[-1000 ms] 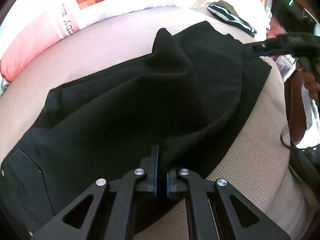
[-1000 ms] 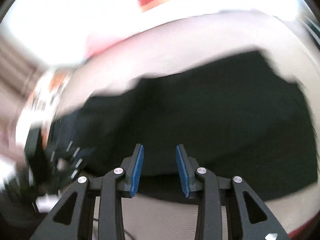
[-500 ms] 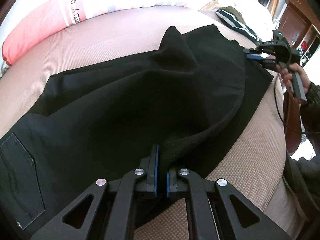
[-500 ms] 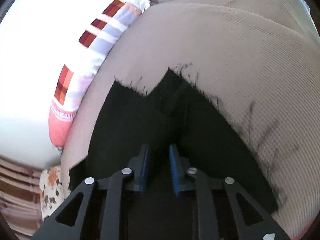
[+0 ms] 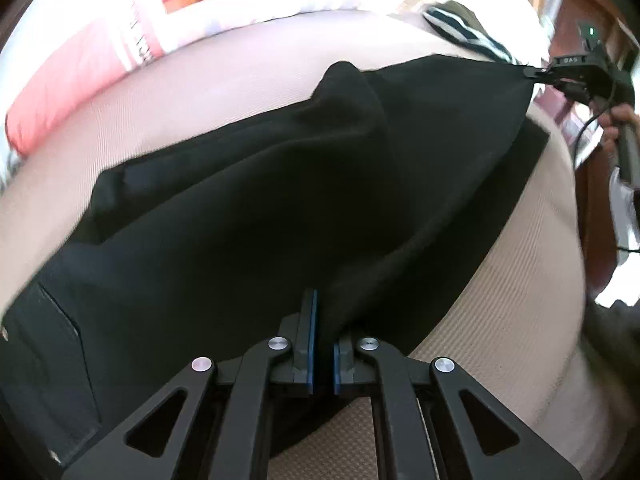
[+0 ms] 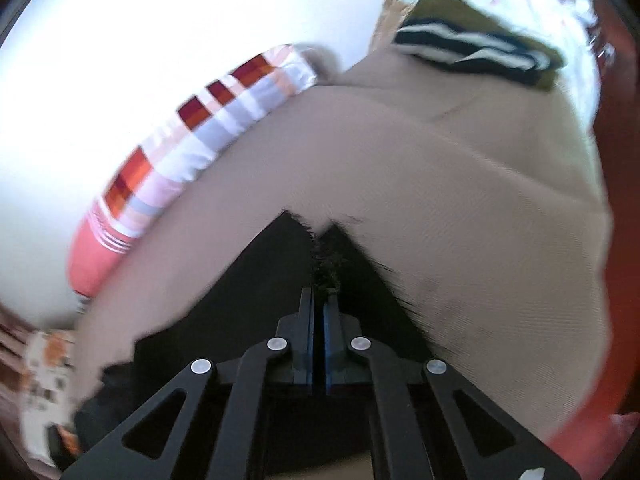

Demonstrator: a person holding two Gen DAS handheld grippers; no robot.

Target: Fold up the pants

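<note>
Black pants [image 5: 248, 216] lie across a beige bed [image 5: 520, 300]. A back pocket shows at the lower left. My left gripper [image 5: 323, 320] is shut on a fold of the pants' near edge and holds it raised. In the left wrist view my right gripper [image 5: 538, 74] is at the far right, shut on the frayed hem end of a leg, with the cloth pulled taut. In the right wrist view the right gripper [image 6: 319, 304] is shut on that frayed hem of the pants [image 6: 280, 264], lifted above the bed [image 6: 460, 200].
A long pink, white and red checked pillow [image 5: 132, 40] lies along the bed's far side; it also shows in the right wrist view [image 6: 180, 152]. A striped folded garment [image 5: 464, 32] lies at the far corner. Wooden furniture [image 5: 576, 4] stands at the right.
My right gripper has closed on the frayed leg hem and lifted it, pulling the cloth taut. My left gripper has kept its hold on the pants' near edge.
</note>
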